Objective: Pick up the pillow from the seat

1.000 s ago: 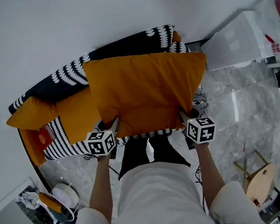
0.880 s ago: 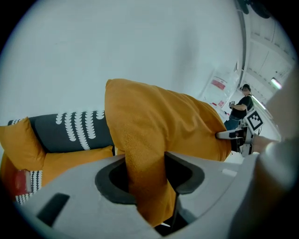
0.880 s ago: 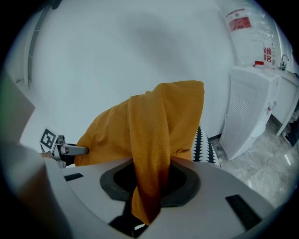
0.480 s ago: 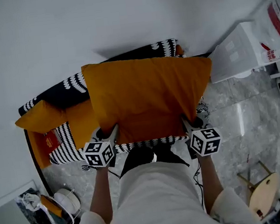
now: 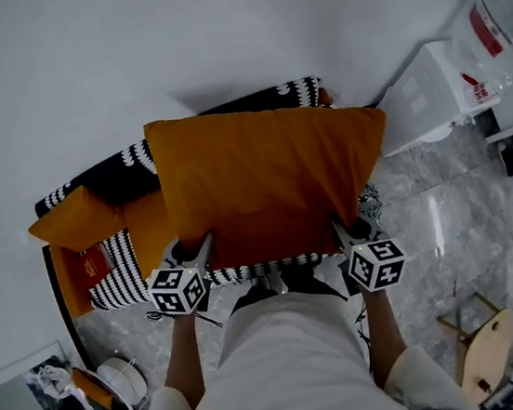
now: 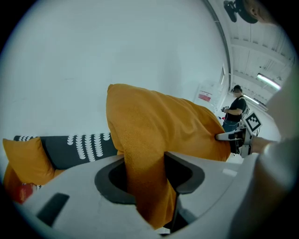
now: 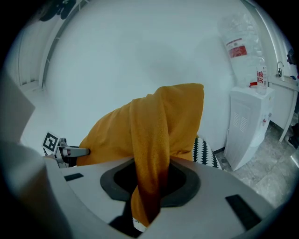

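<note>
While we grip the orange pillow (image 5: 267, 175) by its two near corners, it hangs spread between our hands above the seat (image 5: 120, 272), whose black-and-white patterned cover shows under its near edge and to its left. Our left tongs (image 5: 204, 246) are clenched on a bunched fold of the pillow's left corner, and our right tongs (image 5: 341, 228) are clenched on the fabric at the right corner likewise. A smaller orange cushion (image 5: 76, 218) lies at the seat's left end, apart from the pillow. Right of the seat a white cabinet (image 5: 422, 93) stands on the marble floor (image 5: 446, 221), with a wooden stool (image 5: 487, 352) nearer us
</note>
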The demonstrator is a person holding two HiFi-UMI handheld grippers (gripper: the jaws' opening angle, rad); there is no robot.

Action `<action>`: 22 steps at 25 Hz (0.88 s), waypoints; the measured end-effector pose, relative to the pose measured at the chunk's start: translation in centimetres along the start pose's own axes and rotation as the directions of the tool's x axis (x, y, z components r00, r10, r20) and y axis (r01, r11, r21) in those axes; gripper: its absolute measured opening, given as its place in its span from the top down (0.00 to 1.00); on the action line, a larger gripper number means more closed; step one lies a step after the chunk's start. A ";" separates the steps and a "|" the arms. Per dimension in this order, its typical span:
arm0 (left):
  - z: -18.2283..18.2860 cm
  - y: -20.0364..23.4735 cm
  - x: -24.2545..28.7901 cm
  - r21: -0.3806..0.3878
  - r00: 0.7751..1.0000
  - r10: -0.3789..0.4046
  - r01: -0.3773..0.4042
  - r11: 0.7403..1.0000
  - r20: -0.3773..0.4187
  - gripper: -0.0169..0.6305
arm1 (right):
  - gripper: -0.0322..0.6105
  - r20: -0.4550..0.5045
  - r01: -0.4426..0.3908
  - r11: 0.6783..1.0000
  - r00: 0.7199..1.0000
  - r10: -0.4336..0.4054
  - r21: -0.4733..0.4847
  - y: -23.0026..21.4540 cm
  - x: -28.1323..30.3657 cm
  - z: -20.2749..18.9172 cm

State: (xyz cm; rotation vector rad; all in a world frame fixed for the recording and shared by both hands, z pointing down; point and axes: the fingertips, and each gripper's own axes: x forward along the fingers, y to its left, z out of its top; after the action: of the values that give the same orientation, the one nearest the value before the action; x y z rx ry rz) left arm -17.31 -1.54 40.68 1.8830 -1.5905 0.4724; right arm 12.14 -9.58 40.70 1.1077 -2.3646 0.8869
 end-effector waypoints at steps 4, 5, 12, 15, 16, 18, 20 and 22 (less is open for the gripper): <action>-1.4 0.7 -2.7 0.008 1.000 -0.013 0.012 1.000 0.023 0.68 | 0.78 0.015 0.013 1.000 1.000 -0.013 -0.022 2.7 -1.7 -1.4; -1.9 0.8 -3.4 0.008 0.999 -0.016 0.016 1.000 0.028 0.68 | 0.78 0.016 0.016 1.000 1.000 -0.016 -0.026 3.4 -2.1 -1.9; -5.2 2.3 -8.0 0.020 0.997 -0.048 0.047 0.999 0.058 0.68 | 0.78 0.022 0.045 0.998 0.999 -0.044 -0.045 8.7 -5.5 -5.2; -6.5 2.9 -10.3 0.026 0.995 -0.062 0.060 0.998 0.075 0.68 | 0.78 0.039 0.057 0.998 0.998 -0.055 -0.041 11.0 -6.9 -6.7; -6.9 3.0 -11.1 0.026 0.994 -0.068 0.066 0.997 0.080 0.68 | 0.78 0.046 0.061 0.997 0.997 -0.059 -0.038 11.8 -7.4 -7.2; -7.5 3.2 -12.5 0.028 0.992 -0.081 0.079 0.997 0.095 0.68 | 0.78 0.062 0.068 0.997 0.996 -0.066 -0.032 13.1 -8.4 -7.9; -7.9 3.2 -13.7 0.034 0.990 -0.093 0.090 0.995 0.107 0.68 | 0.78 0.076 0.074 0.997 0.995 -0.072 -0.020 14.1 -9.4 -8.7; -8.3 3.1 -14.8 0.043 0.987 -0.107 0.102 0.994 0.116 0.68 | 0.78 0.086 0.080 0.997 0.993 -0.079 -0.009 14.8 -10.4 -9.5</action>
State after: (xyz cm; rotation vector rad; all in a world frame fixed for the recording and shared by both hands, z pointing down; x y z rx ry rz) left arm -22.42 14.74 38.22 2.0442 -1.5578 0.3525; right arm 7.63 9.79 35.99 1.2494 -2.3725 0.8109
